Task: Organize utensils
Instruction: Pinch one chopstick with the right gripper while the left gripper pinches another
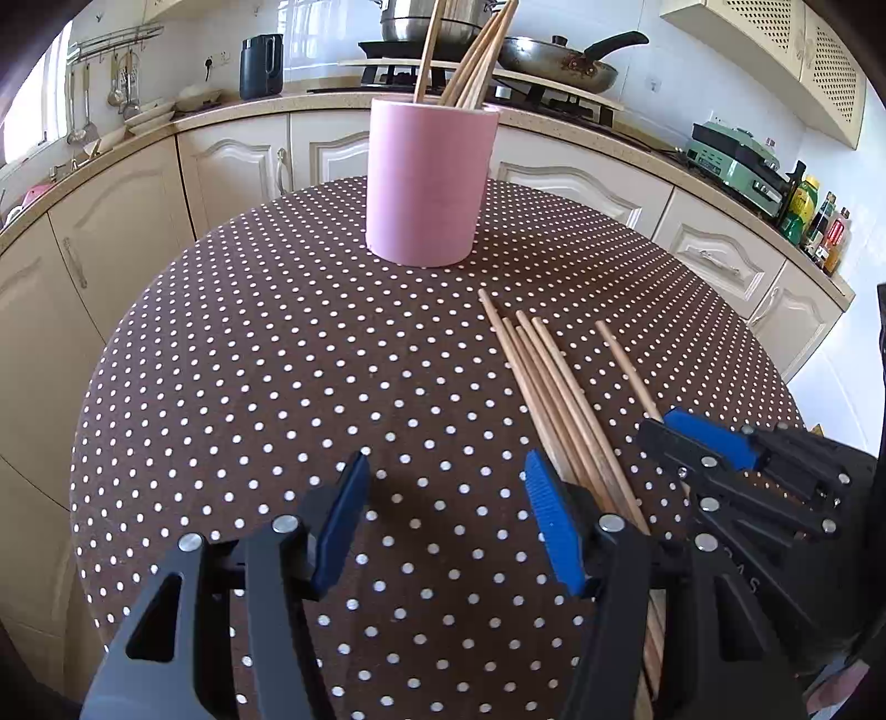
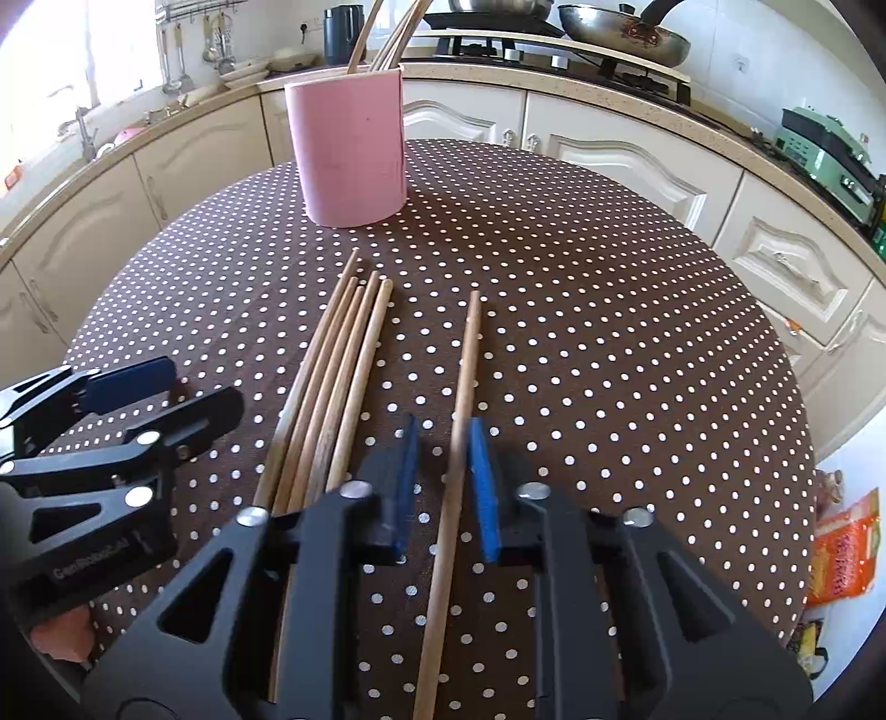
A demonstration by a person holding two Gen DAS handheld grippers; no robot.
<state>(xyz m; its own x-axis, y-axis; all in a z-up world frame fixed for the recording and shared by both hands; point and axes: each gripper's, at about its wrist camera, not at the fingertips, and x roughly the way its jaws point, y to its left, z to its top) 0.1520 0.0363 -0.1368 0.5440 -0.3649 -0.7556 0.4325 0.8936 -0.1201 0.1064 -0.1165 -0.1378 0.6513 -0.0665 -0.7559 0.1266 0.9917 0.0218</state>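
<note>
Right tongs (image 2: 443,426) are pressed together on a lone chopstick (image 2: 468,354) lying on the dotted table (image 2: 609,332) — pads blurred, the stick between them. Just left of it lies a bundle of five chopsticks (image 2: 343,354), close against the tongs' left finger. Left tongs (image 1: 443,459) stand spread and empty beside that bundle. The pink cup (image 2: 349,149) stands upright at the far side — more sticks (image 1: 476,61) in it. A wok (image 2: 626,33) sits on the stove behind.

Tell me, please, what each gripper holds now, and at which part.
The right gripper is shut on the lone chopstick, roughly at its middle. The left gripper is open and holds nothing.
</note>
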